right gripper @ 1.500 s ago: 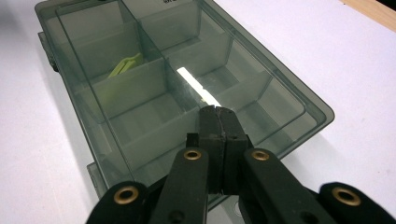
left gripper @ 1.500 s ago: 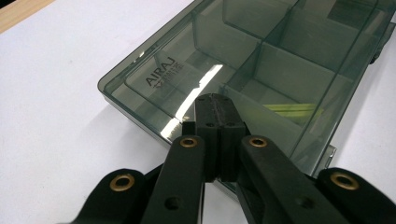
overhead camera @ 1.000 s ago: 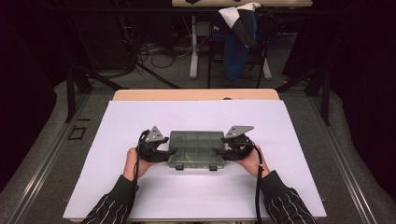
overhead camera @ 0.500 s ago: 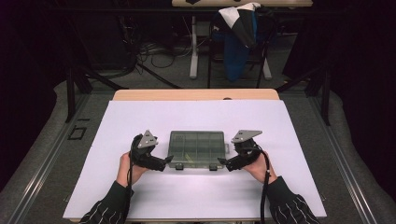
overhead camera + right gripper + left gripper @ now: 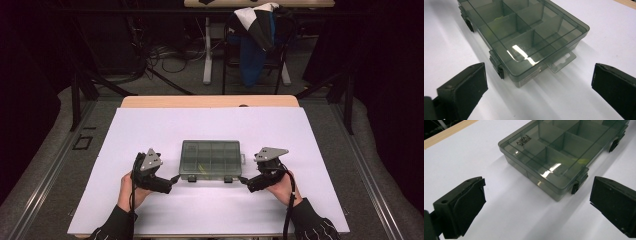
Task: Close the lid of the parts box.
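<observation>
A smoky-grey clear plastic compartment box (image 5: 210,159) lies flat and closed on the white table, with two black latches on its near edge. A small yellow-green item (image 5: 200,167) shows inside it. My left gripper (image 5: 172,181) sits just off the box's near left corner, open, its jaws having just been opening with nothing between them. My right gripper (image 5: 243,181) mirrors it at the near right corner, also just opened and empty. The left gripper view has the box (image 5: 564,152) ahead of my left gripper (image 5: 536,207). The right gripper view shows the box (image 5: 524,32) and its hang tab (image 5: 560,62) beyond my right gripper (image 5: 539,87).
The white tabletop (image 5: 150,130) spreads wide around the box, with a wooden strip (image 5: 210,101) along its far edge. Behind the table stands a chair draped with blue and white cloth (image 5: 255,45), and cables lie on the dark floor.
Both grippers were closed on the box's two ends a second ago. They have let go, opened wide and drawn back toward the person. The box stays put.
</observation>
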`<state>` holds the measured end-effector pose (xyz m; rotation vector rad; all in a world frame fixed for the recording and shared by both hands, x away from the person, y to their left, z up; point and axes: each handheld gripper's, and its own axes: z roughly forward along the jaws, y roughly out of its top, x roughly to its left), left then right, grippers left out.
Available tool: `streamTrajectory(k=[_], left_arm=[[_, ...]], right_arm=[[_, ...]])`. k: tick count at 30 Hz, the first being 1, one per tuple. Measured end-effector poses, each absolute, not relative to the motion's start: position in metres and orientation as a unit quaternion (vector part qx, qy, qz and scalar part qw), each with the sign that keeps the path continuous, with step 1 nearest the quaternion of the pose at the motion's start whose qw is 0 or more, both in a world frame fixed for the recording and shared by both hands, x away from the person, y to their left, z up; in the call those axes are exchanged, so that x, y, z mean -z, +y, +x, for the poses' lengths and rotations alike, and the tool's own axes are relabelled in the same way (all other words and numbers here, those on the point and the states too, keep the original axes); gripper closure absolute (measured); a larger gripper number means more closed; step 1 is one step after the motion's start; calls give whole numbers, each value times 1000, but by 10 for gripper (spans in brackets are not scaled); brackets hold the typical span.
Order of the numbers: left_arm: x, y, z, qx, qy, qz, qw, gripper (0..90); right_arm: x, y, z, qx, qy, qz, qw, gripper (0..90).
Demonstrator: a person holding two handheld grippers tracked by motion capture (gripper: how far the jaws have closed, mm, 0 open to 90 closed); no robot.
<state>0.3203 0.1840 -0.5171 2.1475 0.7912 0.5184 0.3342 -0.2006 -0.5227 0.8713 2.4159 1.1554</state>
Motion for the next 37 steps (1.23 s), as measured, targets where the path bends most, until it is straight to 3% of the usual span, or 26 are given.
streamTrajectory(k=[37], left_arm=[[545, 204, 284, -216, 333, 836, 379, 0]], right_arm=[[538, -224, 288, -398, 836, 321, 198, 0]])
